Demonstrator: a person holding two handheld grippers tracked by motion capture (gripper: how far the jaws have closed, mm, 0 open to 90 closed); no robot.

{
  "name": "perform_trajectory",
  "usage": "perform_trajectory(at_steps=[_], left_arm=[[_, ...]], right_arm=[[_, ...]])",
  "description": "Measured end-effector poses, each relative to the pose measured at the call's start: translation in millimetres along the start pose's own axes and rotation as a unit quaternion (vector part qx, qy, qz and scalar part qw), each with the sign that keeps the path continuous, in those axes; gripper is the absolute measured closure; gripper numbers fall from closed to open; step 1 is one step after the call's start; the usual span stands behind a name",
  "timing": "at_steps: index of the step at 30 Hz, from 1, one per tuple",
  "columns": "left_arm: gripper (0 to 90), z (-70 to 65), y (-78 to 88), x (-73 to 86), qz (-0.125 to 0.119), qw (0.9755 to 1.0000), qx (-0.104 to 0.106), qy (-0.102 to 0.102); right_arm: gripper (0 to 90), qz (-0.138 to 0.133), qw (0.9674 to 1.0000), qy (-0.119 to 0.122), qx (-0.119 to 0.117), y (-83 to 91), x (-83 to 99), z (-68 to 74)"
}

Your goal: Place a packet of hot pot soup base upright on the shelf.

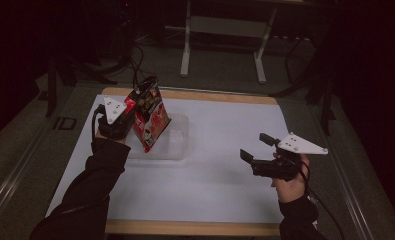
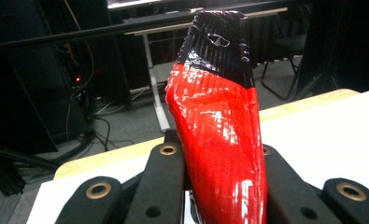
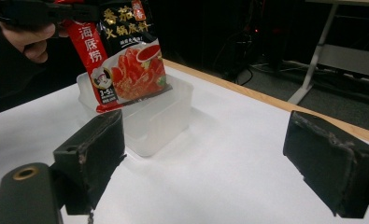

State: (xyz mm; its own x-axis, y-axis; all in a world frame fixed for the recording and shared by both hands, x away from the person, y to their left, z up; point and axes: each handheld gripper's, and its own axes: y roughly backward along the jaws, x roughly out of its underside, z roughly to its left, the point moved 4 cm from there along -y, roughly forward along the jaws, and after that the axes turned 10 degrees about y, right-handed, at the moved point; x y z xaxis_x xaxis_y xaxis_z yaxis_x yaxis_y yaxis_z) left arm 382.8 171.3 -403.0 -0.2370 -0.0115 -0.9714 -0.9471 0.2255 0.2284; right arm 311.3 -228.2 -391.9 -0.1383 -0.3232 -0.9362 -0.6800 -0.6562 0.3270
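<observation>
Jaws of the left gripper (image 1: 126, 121) are clamped on a red-and-black hotpot seasoning packet (image 1: 150, 114), pinching its edge (seen end-on in the left gripper view) at centre left of the high view. The packet hangs tilted, its lower corner inside a clear plastic container (image 1: 179, 146) on the white tabletop (image 1: 225, 175). Lower right of that frame, the right gripper (image 1: 255, 149) hovers well apart from the container, jaws wide open with nothing between them.
</observation>
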Motion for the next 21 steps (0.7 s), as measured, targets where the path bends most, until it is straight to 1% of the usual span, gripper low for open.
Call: perform_trajectory(at_steps=[1, 3, 4, 6, 7, 10, 15, 16, 18, 19, 20, 21], left_arm=[[83.4, -1.0, 0.2, 0.2, 0.002, 1.0000, -0.001, -0.008], [83.4, -1.9, 0.9, 0.2, 0.000, 0.9999, -0.005, -0.010], [83.4, -3.2, 2.0, 0.9, -0.001, 0.9998, -0.011, -0.016], [83.3, -4.3, 3.0, 0.9, 0.001, 0.9997, -0.017, -0.017], [83.3, -4.3, 3.0, 0.9, 0.001, 0.9997, -0.017, -0.017], [83.2, -9.3, 3.3, 0.8, 0.002, 0.9996, -0.014, -0.026], [83.2, -10.8, -0.1, 0.1, 0.005, 0.9998, -0.010, -0.016], [83.2, -10.6, -5.2, 4.0, 0.021, 0.9996, -0.013, -0.011], [83.1, -9.7, -12.4, 13.6, 0.046, 0.9987, -0.020, -0.014], [83.0, -9.7, -12.4, 13.6, 0.046, 0.9987, -0.020, -0.014], [83.0, -7.9, -17.7, 24.4, 0.055, 0.9981, -0.024, -0.011], [82.7, -8.6, -19.5, 28.9, 0.059, 0.9980, -0.020, -0.014]], right_arm=[[12.4, -0.001, 1.0000, 0.001, 0.000, 0.1, -0.1, -0.1], [12.5, -0.001, 1.0000, 0.001, 0.000, 0.6, -0.2, -0.1], [12.5, -0.001, 1.0000, 0.001, 0.000, 0.8, -0.2, -0.1], [12.5, -0.001, 1.0000, 0.002, 0.000, 0.9, -0.2, -0.1], [12.5, -0.001, 1.0000, 0.002, 0.000, 0.9, -0.2, -0.1], [12.5, -0.001, 1.0000, 0.003, -0.001, 0.3, -0.3, 0.6], [12.5, 0.001, 1.0000, 0.004, -0.003, -1.6, 0.5, 1.0], [12.5, 0.001, 1.0000, 0.004, -0.003, -1.8, 0.5, 1.3], [12.5, 0.002, 1.0000, 0.005, -0.003, -1.7, 0.4, 1.6], [12.5, 0.002, 1.0000, 0.006, -0.002, -1.5, 0.6, 1.6], [12.5, 0.002, 1.0000, 0.005, -0.002, -1.0, 0.8, 1.2], [12.5, 0.002, 1.0000, 0.005, -0.002, -0.6, 1.1, 0.7]])
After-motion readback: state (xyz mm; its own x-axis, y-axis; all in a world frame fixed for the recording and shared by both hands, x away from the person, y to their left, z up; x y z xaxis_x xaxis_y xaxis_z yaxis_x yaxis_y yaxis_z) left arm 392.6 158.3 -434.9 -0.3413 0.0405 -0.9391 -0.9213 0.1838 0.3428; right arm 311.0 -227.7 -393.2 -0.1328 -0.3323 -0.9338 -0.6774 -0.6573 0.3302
